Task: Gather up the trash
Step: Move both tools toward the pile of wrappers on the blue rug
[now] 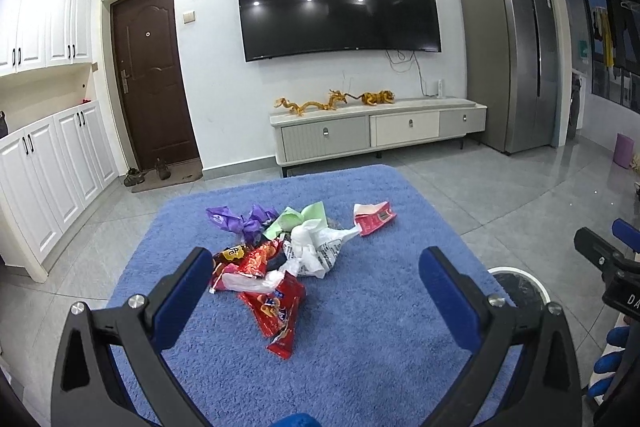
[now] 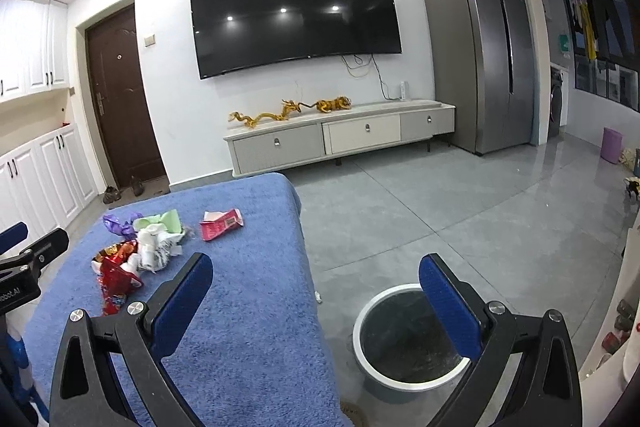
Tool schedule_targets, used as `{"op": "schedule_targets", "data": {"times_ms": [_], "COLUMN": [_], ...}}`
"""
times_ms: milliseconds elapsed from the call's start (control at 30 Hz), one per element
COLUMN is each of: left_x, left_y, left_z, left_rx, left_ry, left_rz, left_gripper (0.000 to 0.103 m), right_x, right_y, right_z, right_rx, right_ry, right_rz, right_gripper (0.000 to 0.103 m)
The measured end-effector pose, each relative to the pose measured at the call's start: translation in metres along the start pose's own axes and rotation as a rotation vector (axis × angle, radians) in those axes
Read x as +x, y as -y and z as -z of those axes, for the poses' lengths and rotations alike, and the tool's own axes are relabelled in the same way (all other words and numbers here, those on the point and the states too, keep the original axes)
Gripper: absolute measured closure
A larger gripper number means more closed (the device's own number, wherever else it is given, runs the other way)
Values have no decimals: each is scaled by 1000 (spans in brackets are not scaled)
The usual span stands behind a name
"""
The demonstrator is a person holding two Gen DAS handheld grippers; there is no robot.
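A pile of trash lies on a blue towel-covered table: a red snack wrapper, a crumpled white bag, a purple wrapper, a green wrapper and a red-and-white carton piece set apart to the right. My left gripper is open and empty, hovering just short of the pile. My right gripper is open and empty, over the table's right edge, above a white-rimmed trash bin on the floor. The pile shows left in the right wrist view.
A TV stand with golden figurines stands under a wall TV. A grey fridge stands at the right, white cabinets and a brown door at the left. A purple bin stands on the grey tiled floor far right.
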State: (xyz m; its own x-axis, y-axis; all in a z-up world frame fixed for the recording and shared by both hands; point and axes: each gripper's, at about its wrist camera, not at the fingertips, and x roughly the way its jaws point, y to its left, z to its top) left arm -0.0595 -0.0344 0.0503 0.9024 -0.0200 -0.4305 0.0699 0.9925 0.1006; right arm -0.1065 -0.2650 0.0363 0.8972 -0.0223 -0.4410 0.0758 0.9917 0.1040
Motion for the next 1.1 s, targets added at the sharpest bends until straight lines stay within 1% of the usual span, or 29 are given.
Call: {"op": "schedule_targets", "data": {"times_ms": [167,333,600,867,1100], "left_x": [-12,-12,-3,20,41], "left_y": [-5,-6,-9,-19,-29], "left_z": [-1,-1,1,2,2], "left_rx": [-11,-12,-6,-27,-47], "left_ry": [40,48,32,-5,-25], "left_rz": [-22,-26,-45,-24,11], "left_gripper": [0,0,0,0,0], "right_x": [-7,-11,-4,9,26], "right_y": [-5,-3,1,4,6], "right_z": [-2,0,2,2,-2], "right_rx": [-10,-6,14,15,12], "right_ry": [22,31,20,3,-26], "right_rz": [0,1,2,18,43], "right_gripper": [0,0,0,0,0]}}
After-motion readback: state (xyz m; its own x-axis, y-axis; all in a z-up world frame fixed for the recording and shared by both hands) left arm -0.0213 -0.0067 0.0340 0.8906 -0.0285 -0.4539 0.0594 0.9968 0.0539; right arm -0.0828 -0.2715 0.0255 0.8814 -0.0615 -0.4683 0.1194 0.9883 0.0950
